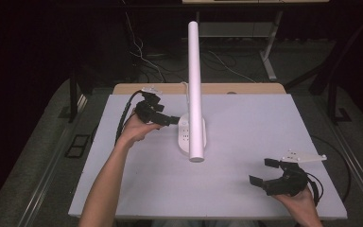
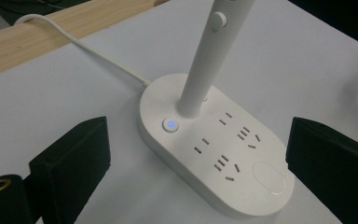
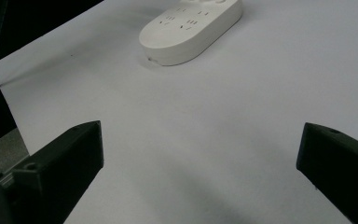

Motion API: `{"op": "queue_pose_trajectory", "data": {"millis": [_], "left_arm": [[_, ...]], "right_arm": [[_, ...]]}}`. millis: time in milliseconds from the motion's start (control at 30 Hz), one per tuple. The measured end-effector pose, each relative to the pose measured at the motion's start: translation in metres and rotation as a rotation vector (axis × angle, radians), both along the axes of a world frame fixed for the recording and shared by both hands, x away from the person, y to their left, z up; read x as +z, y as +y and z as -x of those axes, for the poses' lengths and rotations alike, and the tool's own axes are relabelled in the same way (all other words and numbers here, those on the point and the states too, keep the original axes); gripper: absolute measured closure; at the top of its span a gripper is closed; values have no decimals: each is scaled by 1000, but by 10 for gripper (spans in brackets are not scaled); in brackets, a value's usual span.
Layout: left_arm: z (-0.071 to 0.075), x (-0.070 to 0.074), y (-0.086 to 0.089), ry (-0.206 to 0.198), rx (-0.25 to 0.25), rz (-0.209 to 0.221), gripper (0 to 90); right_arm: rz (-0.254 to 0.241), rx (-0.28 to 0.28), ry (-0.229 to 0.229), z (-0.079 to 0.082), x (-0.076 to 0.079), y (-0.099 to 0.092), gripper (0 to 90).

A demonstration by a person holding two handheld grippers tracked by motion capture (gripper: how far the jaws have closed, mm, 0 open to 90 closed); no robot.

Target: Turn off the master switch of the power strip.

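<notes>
Right hand-held gripper (image 1: 263, 172) sits nearest, at the near right part of the bench (image 1: 246, 198), its 2 jaws spread wide with nothing between them; in the right gripper view the same jaws frame bare white surface, well apart from the lamp base (image 3: 191, 30) seen farther off. Left hand-held gripper (image 1: 170, 119) is held farther back at the left of centre, jaws pointing toward the lamp base (image 1: 185, 135) and just beside its left edge. In the left gripper view its 2 jaws stand wide apart on either side of the lamp base (image 2: 214, 149), gripping nothing; contact with the base cannot be confirmed. The base is a white oval unit lying flat near the middle of the bench, carrying several socket openings, a round button lit blue (image 2: 170, 125) and a larger oval pad (image 2: 269, 177). A white stem (image 2: 205, 70) rises from the base, and the long white lamp head (image 1: 194, 85) extends over the bench. A white cable (image 2: 74, 39) runs from the base toward the far wooden edge (image 1: 170, 88) of the bench.
</notes>
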State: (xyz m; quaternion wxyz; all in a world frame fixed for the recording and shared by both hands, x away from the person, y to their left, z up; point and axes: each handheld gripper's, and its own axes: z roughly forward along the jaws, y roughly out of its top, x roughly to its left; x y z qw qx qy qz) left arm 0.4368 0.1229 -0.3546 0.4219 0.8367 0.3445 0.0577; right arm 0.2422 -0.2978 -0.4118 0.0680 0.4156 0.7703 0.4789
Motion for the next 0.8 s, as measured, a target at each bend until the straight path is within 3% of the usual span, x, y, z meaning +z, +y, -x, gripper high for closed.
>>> {"op": "queue_pose_trajectory", "data": {"millis": [300,433,800], "left_arm": [[-8,-7,-5,0,29,4,78],[-12,-10,-7,20,22,-28,116],[-19,-22,-14,52,50,-15,175]], "right_arm": [[2,0,-1,0,0,0,0],[4,-2,0,0,0,-2,0],[9,3,-2,-1,0,-1,0]]}}
